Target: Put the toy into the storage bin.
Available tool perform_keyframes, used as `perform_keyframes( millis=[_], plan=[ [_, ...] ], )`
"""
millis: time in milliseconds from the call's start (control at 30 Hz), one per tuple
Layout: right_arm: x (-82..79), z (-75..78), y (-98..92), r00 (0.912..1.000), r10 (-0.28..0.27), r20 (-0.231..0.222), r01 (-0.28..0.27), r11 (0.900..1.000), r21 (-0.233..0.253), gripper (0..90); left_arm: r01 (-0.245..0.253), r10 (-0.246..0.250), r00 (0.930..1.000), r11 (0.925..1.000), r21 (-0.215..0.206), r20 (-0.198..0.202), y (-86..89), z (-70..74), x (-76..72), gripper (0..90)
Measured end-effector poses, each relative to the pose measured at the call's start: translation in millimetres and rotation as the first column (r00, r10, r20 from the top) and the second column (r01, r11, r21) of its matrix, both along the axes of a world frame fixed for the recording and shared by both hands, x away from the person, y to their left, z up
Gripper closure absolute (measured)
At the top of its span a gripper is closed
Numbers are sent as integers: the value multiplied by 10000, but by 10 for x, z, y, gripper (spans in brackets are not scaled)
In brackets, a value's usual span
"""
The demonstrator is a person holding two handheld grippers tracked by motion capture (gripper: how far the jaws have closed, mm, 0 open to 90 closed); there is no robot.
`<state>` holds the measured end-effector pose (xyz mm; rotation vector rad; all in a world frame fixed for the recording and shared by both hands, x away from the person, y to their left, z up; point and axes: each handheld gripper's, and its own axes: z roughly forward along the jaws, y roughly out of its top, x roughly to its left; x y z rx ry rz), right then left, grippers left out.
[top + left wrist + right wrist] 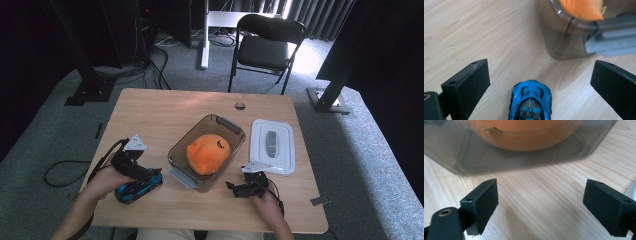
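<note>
Two grippers were at work over a light wooden table (pixel 150 110), noted from frame left to frame right. At lower left of the high view the left gripper (pixel 142 176) sat low over a blue toy car (pixel 139 189), the forearm entering from the bottom edge and angled up and to the right. In the left gripper view its jaws stood spread wide, one on each side of the car (pixel 531 102), neither touching it; the car rested on the wood, nose toward the container, unlifted. Centre frame: a clear smoky container (pixel 176 152) with grey end handles, holding an orange plush toy (pixel 208 152). The near corner of the container (pixel 564 40) lay just beyond the car's nose in the left gripper view. Right of the container, a white lid (pixel 272 146) lay flat on the table, apart from it. Lower right of centre, the right gripper (pixel 239 190) hovered close to the container's near wall, hand coming up from the bottom edge; the right gripper view showed jaws spread, nothing between them but bare wood, the container wall (pixel 524 160) ahead. Judgement: plush appeared packed; car not yet gripped or loaded, lid not yet fitted. Roughly a third done, with grasp, transfer and closing left.
</note>
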<state>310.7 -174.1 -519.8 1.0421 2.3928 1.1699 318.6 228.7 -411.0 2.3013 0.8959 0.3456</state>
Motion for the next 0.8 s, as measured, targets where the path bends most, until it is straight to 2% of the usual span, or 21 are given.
perform_keyframes(
  millis=[467,800],
  plan=[
    [-3,-14,5,10000,27,50,-27,10000,-86,126,-258,271,9991,9989,379,-324,163,-295,-110,30],
    [-4,-13,-2,10000,28,40,-27,9999,-124,126,-571,612,9969,9952,793,-498,255,-507,-148,30]
  ],
)
